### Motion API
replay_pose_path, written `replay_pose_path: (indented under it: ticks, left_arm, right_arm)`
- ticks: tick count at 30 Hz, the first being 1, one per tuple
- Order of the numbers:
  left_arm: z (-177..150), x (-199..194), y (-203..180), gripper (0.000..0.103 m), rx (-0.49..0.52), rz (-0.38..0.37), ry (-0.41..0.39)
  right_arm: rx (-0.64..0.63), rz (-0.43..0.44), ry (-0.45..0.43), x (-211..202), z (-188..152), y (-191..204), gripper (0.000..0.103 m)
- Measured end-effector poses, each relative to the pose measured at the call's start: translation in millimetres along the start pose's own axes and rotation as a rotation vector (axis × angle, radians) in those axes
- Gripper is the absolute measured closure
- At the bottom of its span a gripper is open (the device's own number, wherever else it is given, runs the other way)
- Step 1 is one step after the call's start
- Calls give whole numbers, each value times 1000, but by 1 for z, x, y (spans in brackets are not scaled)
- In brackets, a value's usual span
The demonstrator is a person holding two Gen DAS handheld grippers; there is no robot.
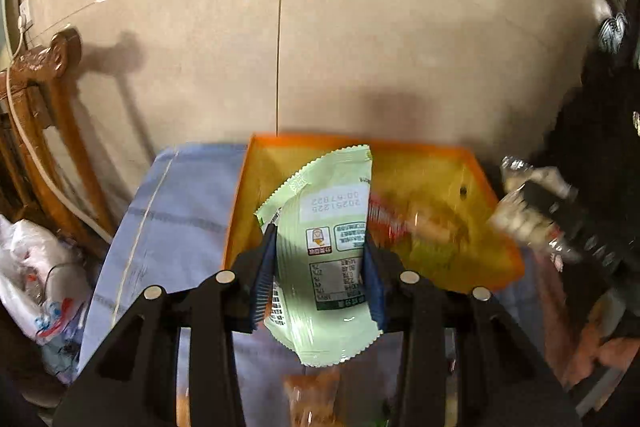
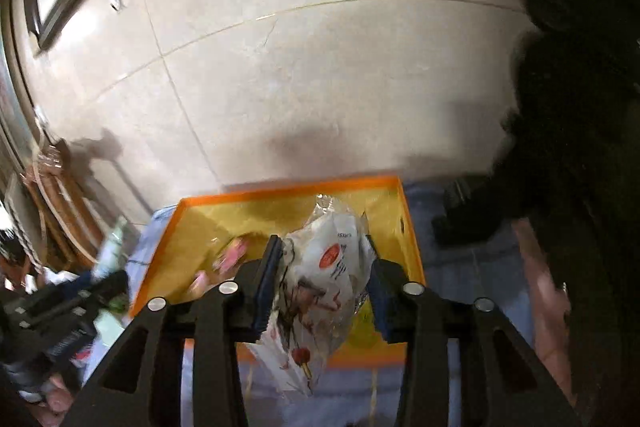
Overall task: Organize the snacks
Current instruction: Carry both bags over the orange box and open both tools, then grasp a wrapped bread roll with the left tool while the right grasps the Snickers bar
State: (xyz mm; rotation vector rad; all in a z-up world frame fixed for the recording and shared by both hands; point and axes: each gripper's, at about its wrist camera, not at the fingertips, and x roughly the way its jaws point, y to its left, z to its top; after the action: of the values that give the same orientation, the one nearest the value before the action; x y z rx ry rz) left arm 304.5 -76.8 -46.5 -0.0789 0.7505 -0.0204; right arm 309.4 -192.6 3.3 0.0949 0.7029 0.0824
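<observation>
My left gripper (image 1: 320,247) is shut on a pale green snack packet (image 1: 324,227) and holds it over the near edge of an orange tray (image 1: 492,223). Blurred snacks (image 1: 424,223) lie in the tray. My right gripper (image 2: 322,259) is shut on a white snack bag with a red logo (image 2: 324,275), held above the same orange tray (image 2: 412,247). A pink snack (image 2: 232,255) lies in the tray's left part. The right gripper with its white bag (image 1: 536,215) shows at the right of the left wrist view. The left gripper (image 2: 68,311) shows at the lower left of the right wrist view.
The tray sits on a light blue cloth (image 1: 176,211). An orange-brown snack (image 1: 316,399) lies below the left gripper. A wooden chair (image 1: 44,99) and a white plastic bag (image 1: 36,275) are on the left. A tiled wall (image 1: 320,27) is behind. The person's dark clothing (image 2: 580,147) fills the right.
</observation>
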Motion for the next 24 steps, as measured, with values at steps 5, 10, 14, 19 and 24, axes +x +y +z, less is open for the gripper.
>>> replay_pose_path:
  ticks: [5, 10, 14, 19, 24]
  left_arm:
    - [5, 4, 11, 4, 8, 164, -64]
    - [-42, -1, 37, 4, 44, 185, 39]
    - [-100, -2, 63, 4, 104, 255, 104]
    - [-149, 9, 90, 4, 149, 273, 182]
    - [-188, 29, 115, 4, 203, 179, 283]
  right_arm:
    - [-46, -9, 84, 17, -4, 10, 4]
    - [-34, -48, 187, 1, -63, 3, 4]
    - [103, -37, 358, 9, -131, -7, 4]
    - [222, -5, 523, 35, -180, 3, 4]
    - [238, -60, 573, 54, -188, 15, 4]
